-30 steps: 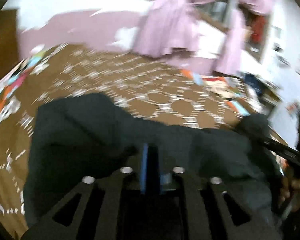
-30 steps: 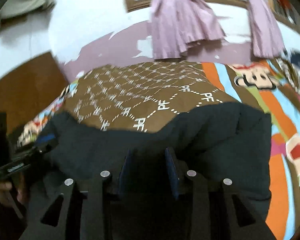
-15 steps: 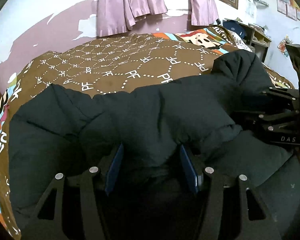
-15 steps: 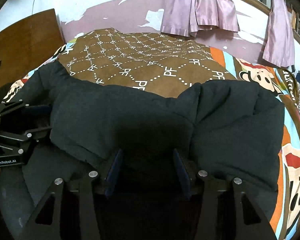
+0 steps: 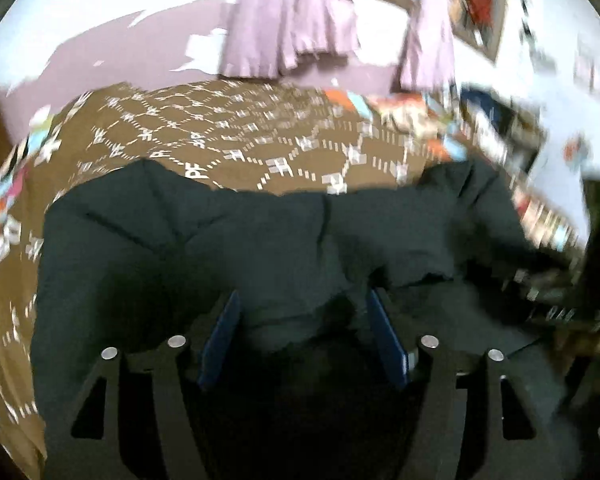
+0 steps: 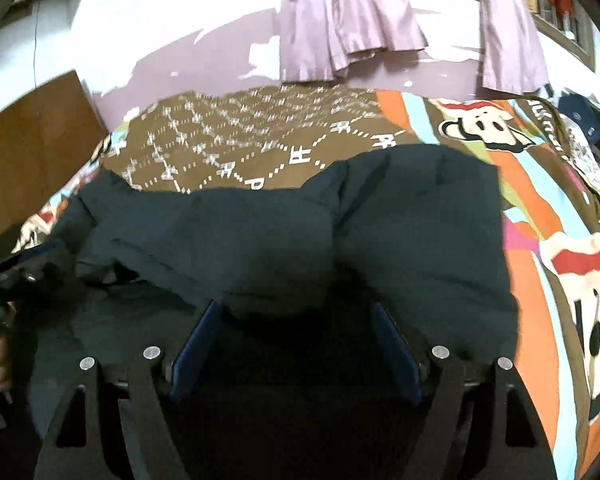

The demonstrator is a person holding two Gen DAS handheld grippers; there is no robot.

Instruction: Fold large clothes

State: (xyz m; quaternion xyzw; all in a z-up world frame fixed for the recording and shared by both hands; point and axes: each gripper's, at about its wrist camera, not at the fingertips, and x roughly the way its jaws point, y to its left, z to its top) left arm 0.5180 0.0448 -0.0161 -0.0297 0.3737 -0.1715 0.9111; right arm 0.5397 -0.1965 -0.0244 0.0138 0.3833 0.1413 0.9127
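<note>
Left wrist view: left tongs (image 5: pixel 302 332) spread wide, empty, dark jacket (image 5: pixel 260 248) just ahead on bed (image 5: pixel 228 140), long axis crosswise. Right tongs (image 6: pixel 296 344) likewise agape, equally near; folded edge btwn both.

Motion blur smears the shelves (image 5: pixel 512 148); the dark jacket (image 6: pixel 300 240) runs past the bottom edge.

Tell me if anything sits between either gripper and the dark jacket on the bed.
Nothing visible does. The left gripper and right gripper are both open, directly over the dark jacket, its padded fabric bulging between their fingers. Only the jacket lies on the bedspread.
</note>
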